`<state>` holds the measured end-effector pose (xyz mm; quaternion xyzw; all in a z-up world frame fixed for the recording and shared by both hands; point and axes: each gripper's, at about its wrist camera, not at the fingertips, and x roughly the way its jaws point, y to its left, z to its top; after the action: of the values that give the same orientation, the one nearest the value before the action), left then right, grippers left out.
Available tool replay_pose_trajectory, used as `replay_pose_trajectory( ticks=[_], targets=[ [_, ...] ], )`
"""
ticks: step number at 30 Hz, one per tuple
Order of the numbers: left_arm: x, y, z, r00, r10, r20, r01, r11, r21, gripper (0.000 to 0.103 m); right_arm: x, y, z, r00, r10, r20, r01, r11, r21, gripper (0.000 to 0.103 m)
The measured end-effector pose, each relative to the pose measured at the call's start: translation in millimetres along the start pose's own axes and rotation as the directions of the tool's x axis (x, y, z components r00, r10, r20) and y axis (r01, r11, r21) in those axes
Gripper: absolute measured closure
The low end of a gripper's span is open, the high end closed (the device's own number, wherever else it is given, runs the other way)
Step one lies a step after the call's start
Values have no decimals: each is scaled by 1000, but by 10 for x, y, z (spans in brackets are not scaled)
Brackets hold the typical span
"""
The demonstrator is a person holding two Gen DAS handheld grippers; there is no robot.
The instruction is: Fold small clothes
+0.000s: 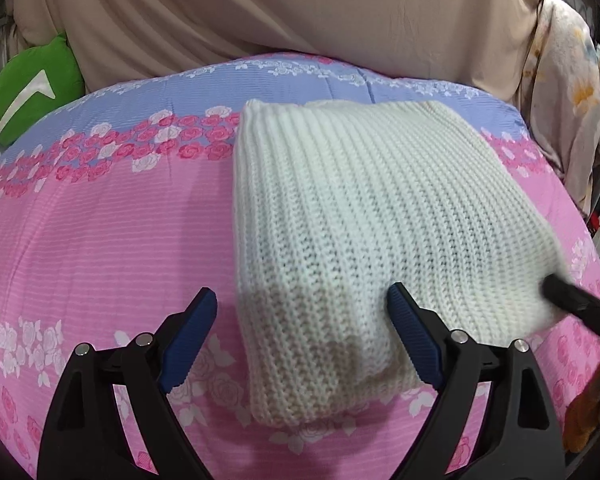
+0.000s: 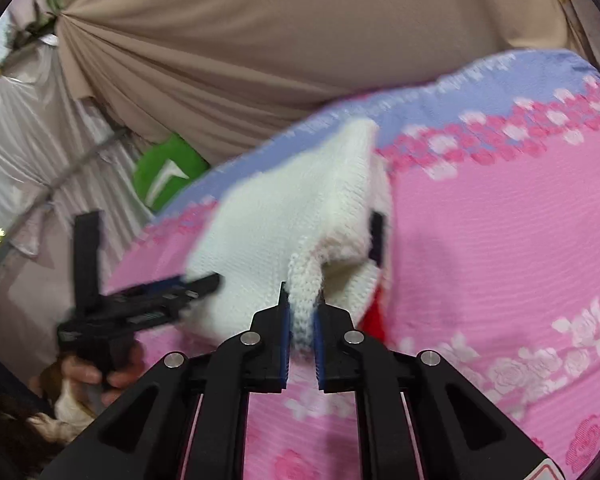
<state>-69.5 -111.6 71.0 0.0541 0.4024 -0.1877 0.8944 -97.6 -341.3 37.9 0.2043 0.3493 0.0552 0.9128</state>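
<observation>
A white ribbed knit garment (image 1: 380, 216) lies folded on the pink and lilac floral bedspread (image 1: 100, 240). My left gripper (image 1: 302, 300) is open, its blue pads either side of the garment's near left corner, touching nothing firmly. My right gripper (image 2: 302, 304) is shut on a bunched edge of the same white knit (image 2: 292, 216) and lifts it off the bed. The right gripper's tip (image 1: 572, 300) shows at the garment's right edge in the left wrist view. The left gripper (image 2: 172, 292) shows at the left in the right wrist view.
A beige draped sheet (image 1: 300, 12) hangs behind the bed. A green cushion (image 1: 32, 88) sits at the back left. Floral fabric (image 1: 568, 100) hangs at the right. Something red (image 2: 374, 312) peeks from under the lifted knit.
</observation>
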Motion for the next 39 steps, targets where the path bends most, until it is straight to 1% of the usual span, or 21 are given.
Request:
replay_pose_trajectory(
  ticks=[2,8,15,17,18,20,22,23,24,25,27,29,30,31,32,33,34,35,36,37,39],
  targets=[
    [78,-12,-21,1000,1,-23,-1,1000,-1,18,129,-112,-53,1000,13,-21,-12,999,32,98],
    [112,-2,-51,1000,10,-24,-10,1000,-3,16,16,12,-14,1000,-4,-7,4,1000,24,91],
    [126,19,-60,1000,7,-26,-7,1000,-9,15,-268,62,289,994,16,107,-19,999,31,57],
    [87,37,-51,1000,-6,-23,5,1000,-19,15,-207,84,431,993,11,115,-13,1000,14,48],
    [52,46,-42,1000,-14,-15,14,999,-30,15,-140,89,494,994,13,110,-14,1000,6,39],
    [-52,100,-16,999,-43,8,43,997,-58,16,61,82,593,997,-4,80,4,1000,-6,34],
    [-175,176,22,998,-47,39,51,995,-86,16,329,47,680,999,-35,27,35,999,-13,36],
    [-232,219,46,998,-42,54,47,994,-96,16,463,63,713,999,-48,-7,48,999,-23,46],
    [-277,257,67,997,-38,66,44,994,-102,16,551,137,758,998,-54,-35,53,998,-44,71],
    [-337,305,93,996,-30,81,39,993,-113,16,507,244,787,999,-43,-16,42,997,-69,77],
    [-446,384,144,994,-23,110,37,991,-128,16,236,503,875,993,111,49,-104,986,-127,80],
    [-529,423,183,991,-19,134,37,990,-136,16,-52,638,953,957,266,113,-248,957,-148,81],
    [-558,441,203,989,-22,143,42,989,-139,16,-113,624,966,946,297,129,-278,949,-145,82],
    [-577,438,223,988,-30,152,52,989,-138,16,-92,547,959,950,284,132,-268,955,-126,82],
    [-574,424,236,987,-35,155,56,990,-133,16,2,441,928,970,213,118,-201,974,-105,82],
    [-556,410,247,988,-35,154,55,990,-128,16,176,304,870,994,77,83,-70,994,-83,82],
    [-503,379,257,989,-37,143,55,991,-121,16,444,164,787,997,-78,14,79,995,-67,82],
    [-450,357,252,990,-41,132,57,992,-116,16,639,33,683,988,-151,-34,149,987,-58,80],
    [-379,323,251,992,-44,118,58,992,-111,16,617,-47,623,995,-104,9,104,994,-19,78],
    [-287,284,249,994,-45,99,56,993,-105,16,560,-58,630,997,-75,2,75,997,9,78],
    [-114,228,234,997,-42,58,47,995,-92,16,380,2,663,998,-55,43,54,998,16,76]
  ],
)
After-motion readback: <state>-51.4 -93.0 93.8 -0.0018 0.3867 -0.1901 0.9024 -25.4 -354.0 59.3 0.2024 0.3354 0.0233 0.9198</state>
